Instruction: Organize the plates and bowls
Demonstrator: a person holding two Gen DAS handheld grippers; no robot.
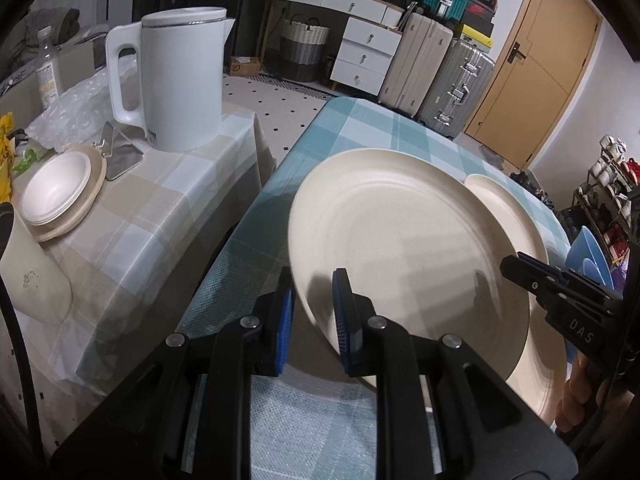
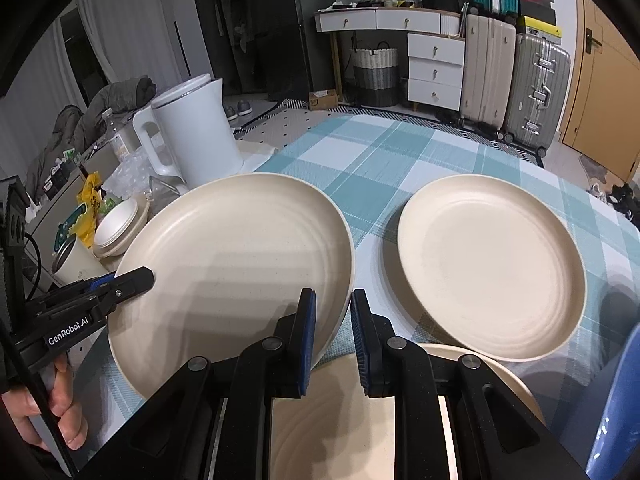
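Tilting up toward the kettle [image 2: 192, 132], the cream plate [image 2: 236, 264] is clenched at opposite rims by left tool [image 1: 314, 316] and right tool [image 2: 334, 332].

- Left gripper [image 1: 313, 312]: black, two-fingered, blue-padded, angled downward, jaws nearly together, clamped on a rim.
- Right gripper [image 2: 333, 334]: same build, also angled downward, jaws pinched on the opposite rim.
- Bare hand [image 2: 48, 404] wrapped around the left gripper's handle.
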